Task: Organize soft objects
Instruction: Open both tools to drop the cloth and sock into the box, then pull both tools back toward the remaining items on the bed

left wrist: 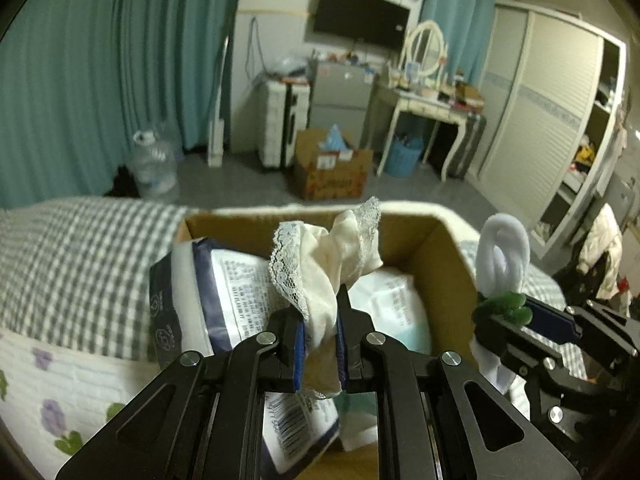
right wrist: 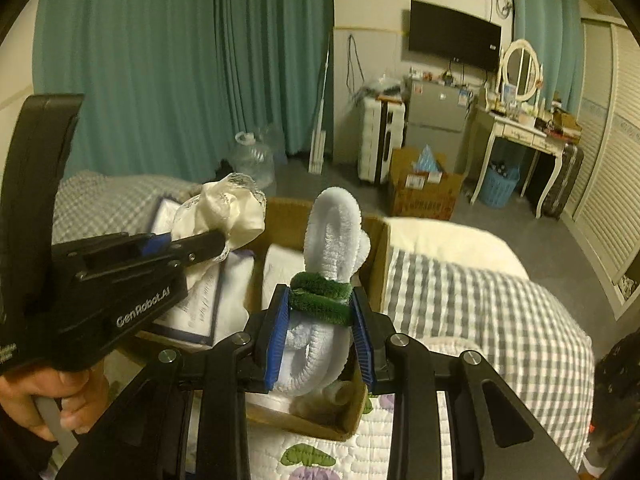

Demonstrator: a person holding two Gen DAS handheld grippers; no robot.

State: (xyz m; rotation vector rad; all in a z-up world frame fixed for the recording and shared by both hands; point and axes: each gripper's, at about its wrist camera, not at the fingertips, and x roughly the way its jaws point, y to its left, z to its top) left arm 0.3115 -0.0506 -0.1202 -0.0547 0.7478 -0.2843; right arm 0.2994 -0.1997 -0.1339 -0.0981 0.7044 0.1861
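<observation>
left gripper (left wrist: 320, 344): pads pinched tight on a cream lace-trimmed cloth (left wrist: 320, 264); cloth bunches up above the jaws, hanging over the cardboard box (left wrist: 444, 264)
right gripper (right wrist: 320, 340): jaws part-closed, clamping a white fuzzy roll (right wrist: 332, 224) at its green band (right wrist: 320, 300); blue pads press on both sides of the band
white fuzzy roll: sticks up out of the jaws, loop end on top, above the near right corner of the box in the right wrist view
person's hand (right wrist: 44, 404): wrapped on the left gripper's handle, left of the box
box: open top, sits on the bed; both held items are over or just beside its opening
box contents: white plastic packs (left wrist: 224, 300) with dark blue edges and printed text, lying flat inside, under the cloth
floral quilt (right wrist: 404, 436): white with purple flowers, under the box's near edge
checked bedding (left wrist: 80, 256): grey-white, either side of the box
far side of box, on floor: clear water jug (left wrist: 154, 168), second open carton (left wrist: 332, 168), blue basket (left wrist: 404, 156)
far wall: teal curtains (left wrist: 100, 80), dark TV (left wrist: 360, 16), white dressing table with oval mirror (left wrist: 424, 48)
</observation>
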